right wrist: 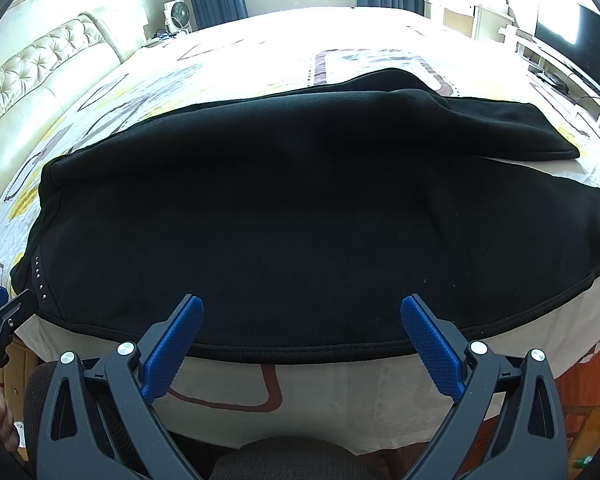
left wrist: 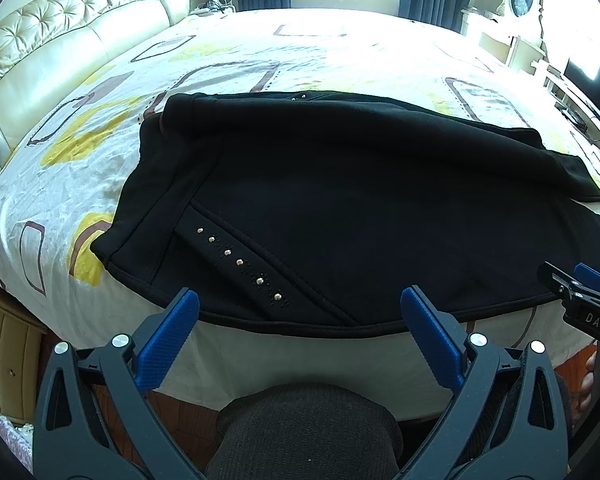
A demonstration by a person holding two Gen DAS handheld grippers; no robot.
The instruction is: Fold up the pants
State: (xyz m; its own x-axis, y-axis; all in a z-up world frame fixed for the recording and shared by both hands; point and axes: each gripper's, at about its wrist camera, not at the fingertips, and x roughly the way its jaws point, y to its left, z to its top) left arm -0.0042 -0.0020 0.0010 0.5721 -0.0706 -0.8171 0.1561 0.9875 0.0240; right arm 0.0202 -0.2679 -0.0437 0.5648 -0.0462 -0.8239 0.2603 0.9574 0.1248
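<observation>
Both claws hang wide open and empty just off the bed's near edge, the left claw (left wrist: 300, 300) before the studded pocket (left wrist: 236, 260) and the right claw (right wrist: 302, 312) before the plain middle of the black pants (right wrist: 300, 208), which lie flat along that edge, already doubled, with one end trailing toward the bed's right side. To fold cleanly, each claw would likely do best to pinch the piped near hem (right wrist: 300, 350) through all layers, well apart, then carry it evenly toward the bed's far edge so no layer slips.
</observation>
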